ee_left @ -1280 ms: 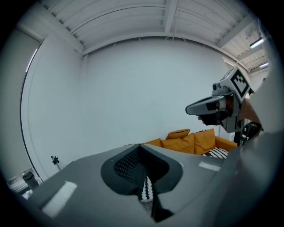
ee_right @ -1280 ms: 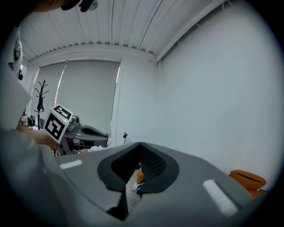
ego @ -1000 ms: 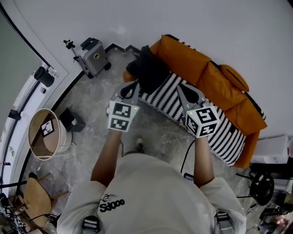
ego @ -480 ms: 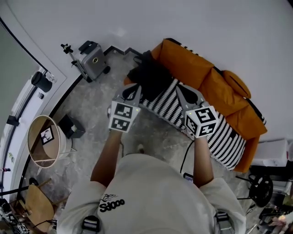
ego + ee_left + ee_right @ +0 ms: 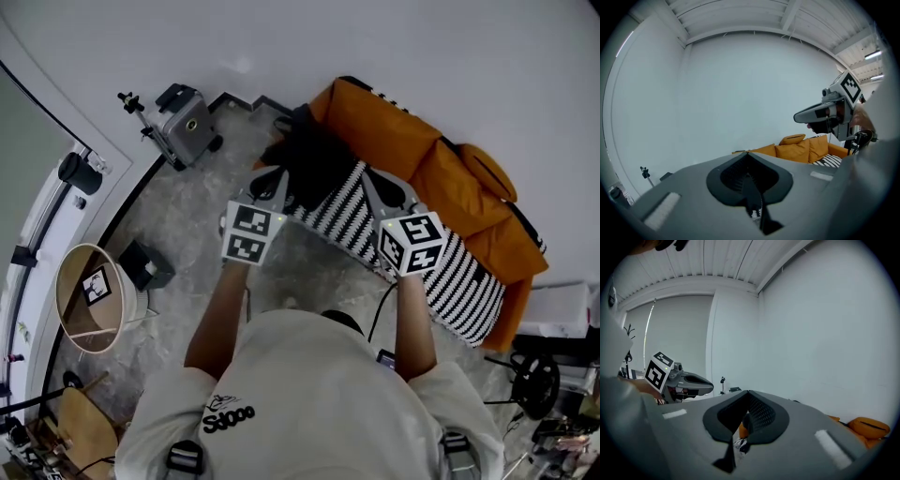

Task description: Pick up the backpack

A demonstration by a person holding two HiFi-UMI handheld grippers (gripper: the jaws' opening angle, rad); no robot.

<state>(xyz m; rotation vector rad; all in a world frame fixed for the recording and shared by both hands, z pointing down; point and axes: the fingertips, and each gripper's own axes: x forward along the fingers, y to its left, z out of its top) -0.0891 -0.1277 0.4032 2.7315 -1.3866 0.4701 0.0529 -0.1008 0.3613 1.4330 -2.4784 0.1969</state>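
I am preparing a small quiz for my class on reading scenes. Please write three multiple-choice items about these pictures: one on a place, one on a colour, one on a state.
1. Where does the black backpack lie?
A. on the floor beside the round basket
B. on one end of the sofa
C. on the person's shoulders

2. What colour are the sofa's back cushions?
A. blue
B. green
C. orange

3. In what state are the left tongs and the right tongs?
A. both shut, with nothing between them
B. both wide open
C. both shut on a backpack strap

Answers:
1. B, since the head view shows the backpack resting on the sofa's end.
2. C, since the cushions are plainly orange above the striped seat.
3. A, since each gripper view shows its tongs closed together and empty, short of the backpack.
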